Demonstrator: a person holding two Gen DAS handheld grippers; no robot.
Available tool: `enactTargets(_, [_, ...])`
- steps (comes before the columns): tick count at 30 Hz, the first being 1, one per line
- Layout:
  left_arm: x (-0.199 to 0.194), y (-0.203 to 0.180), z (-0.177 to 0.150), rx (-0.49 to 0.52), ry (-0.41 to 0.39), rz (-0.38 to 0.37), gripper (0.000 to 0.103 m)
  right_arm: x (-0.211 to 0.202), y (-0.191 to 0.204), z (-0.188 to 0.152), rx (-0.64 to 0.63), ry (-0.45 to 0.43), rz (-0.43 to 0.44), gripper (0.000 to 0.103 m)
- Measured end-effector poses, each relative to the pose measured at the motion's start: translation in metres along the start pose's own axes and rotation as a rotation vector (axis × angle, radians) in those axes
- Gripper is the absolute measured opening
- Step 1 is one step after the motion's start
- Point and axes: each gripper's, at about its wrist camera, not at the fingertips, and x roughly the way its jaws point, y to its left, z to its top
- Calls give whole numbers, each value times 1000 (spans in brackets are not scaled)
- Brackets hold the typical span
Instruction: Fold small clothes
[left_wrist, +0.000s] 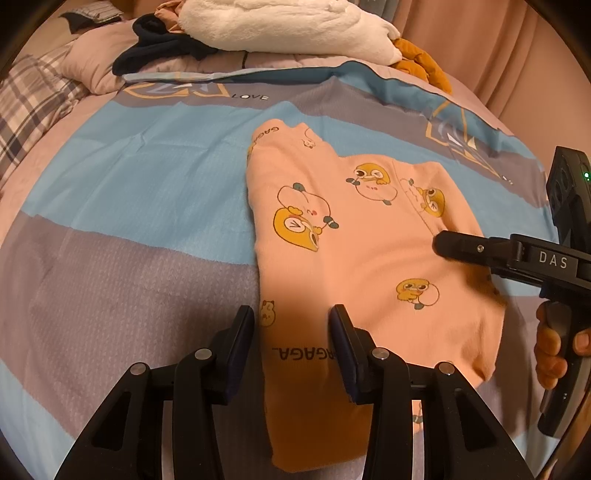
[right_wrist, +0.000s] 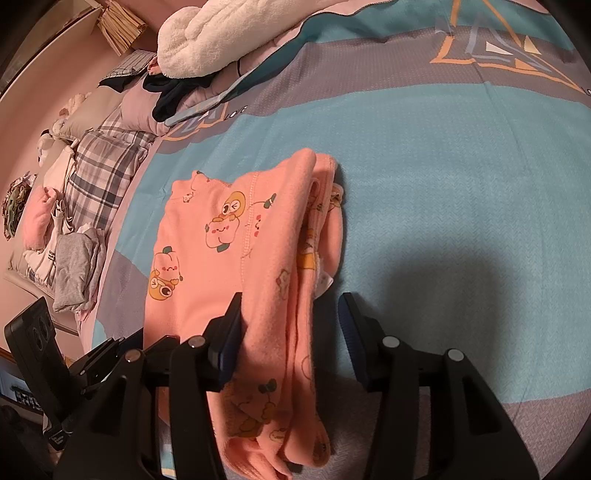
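The left gripper (left_wrist: 291, 345) stands with jaws apart over the near edge of the pink garment (left_wrist: 354, 236), not pressing it. The right gripper (right_wrist: 291, 332) is likewise apart, folded cloth between its pads. The garment lies on the bedspread (left_wrist: 147, 184); beyond, a white blanket (left_wrist: 280, 22)

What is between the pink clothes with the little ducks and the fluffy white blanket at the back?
Only bare bedspread: blue and grey stripes separate the pink garment from the white blanket, plainest in the left wrist view.
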Motion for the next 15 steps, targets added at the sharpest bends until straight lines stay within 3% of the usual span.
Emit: enactTargets(15, [-5,-2,-9,-2,3,5,42,0,-3,-1,16,-2,-1,52])
